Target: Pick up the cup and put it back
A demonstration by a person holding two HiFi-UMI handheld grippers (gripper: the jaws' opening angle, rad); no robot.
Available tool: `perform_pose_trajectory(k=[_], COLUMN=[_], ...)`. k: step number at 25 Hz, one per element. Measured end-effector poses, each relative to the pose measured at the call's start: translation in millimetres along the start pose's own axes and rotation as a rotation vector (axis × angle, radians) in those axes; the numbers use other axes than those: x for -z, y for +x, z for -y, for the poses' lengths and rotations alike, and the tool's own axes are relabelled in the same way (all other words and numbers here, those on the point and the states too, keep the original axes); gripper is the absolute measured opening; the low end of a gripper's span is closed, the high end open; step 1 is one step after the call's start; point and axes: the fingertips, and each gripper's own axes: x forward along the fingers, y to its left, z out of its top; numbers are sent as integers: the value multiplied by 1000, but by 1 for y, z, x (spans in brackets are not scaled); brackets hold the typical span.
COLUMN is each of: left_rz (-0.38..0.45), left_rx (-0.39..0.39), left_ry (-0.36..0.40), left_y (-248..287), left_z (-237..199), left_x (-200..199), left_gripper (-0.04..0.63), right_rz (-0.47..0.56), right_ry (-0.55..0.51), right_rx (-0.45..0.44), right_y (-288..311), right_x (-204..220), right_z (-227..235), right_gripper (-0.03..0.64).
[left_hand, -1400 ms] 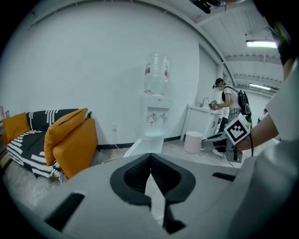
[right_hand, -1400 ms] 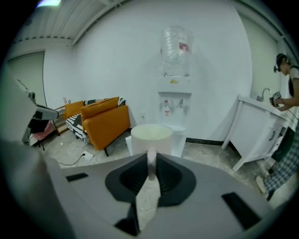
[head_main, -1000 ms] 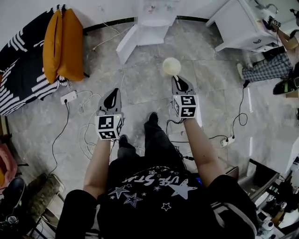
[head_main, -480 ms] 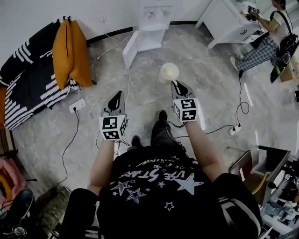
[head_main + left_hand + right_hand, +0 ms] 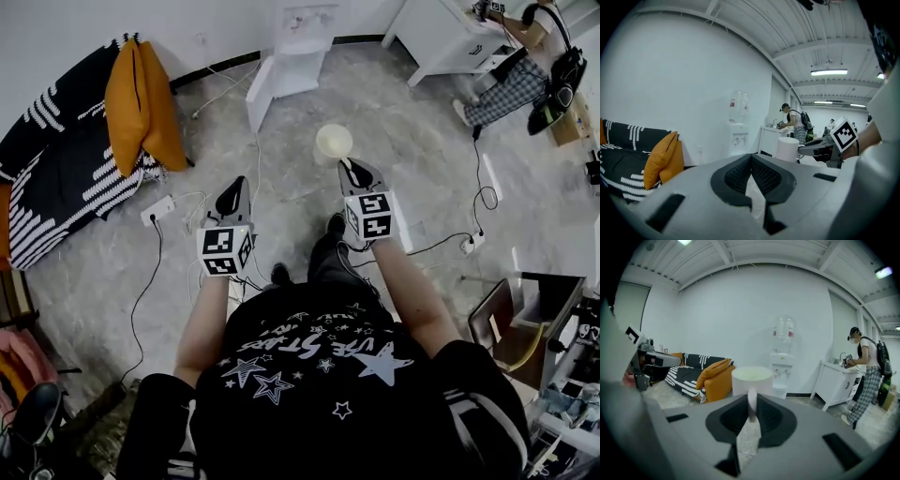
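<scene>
A cream cup (image 5: pixel 334 142) hangs in the air over the grey floor, upright. My right gripper (image 5: pixel 346 166) is shut on its handle; in the right gripper view the cup (image 5: pixel 751 378) stands just beyond the jaws, which pinch the thin handle (image 5: pixel 751 404). My left gripper (image 5: pixel 235 184) is held level to the left of it, shut with nothing between its fingers. The left gripper view shows its jaw tips meeting (image 5: pixel 751 157) and the cup (image 5: pixel 787 149) off to the right.
A water dispenser (image 5: pixel 298 37) stands at the wall ahead. On the left is a striped sofa with orange cushions (image 5: pixel 141 89). At the right a person (image 5: pixel 520 70) stands by a white cabinet (image 5: pixel 436 37). Power strips and cables (image 5: pixel 159 208) lie on the floor.
Both grippers have been carried forward over the floor and a little up. The cup stays in the right gripper. The room has shifted in the view.
</scene>
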Motion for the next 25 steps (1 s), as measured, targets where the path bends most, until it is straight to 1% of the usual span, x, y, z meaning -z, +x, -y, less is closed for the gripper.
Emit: perform_pose_trajectory(k=[3,7,11,14,17,20,25], left_rz=[4,-20,-30,-42,-70,-103,-217], left_rx=[3,6,3,2,3,-4,-52], left_ry=[-5,3,10,17,29,41,57], left_y=[-2,2,21,44,73,118,202], left_z=[-1,0,6,13,22,35,55], left_x=[-1,4,3,2,4,7,30], left_gripper=[9,9,9,9,9,9,9], right_rz=[0,4,-1,-1,-4,-12,-65], right_ry=[-4,2,4,24,46,49,27], right_rx=[5,12,13,16,10,-8,-59], right_y=[-2,3,15,28,45,68,109], right_x=[-1,-4,-3,-1,4,10,34], right_z=[0,7,29,51,76,114,192], right_gripper=[44,44,44,44,44,44,44])
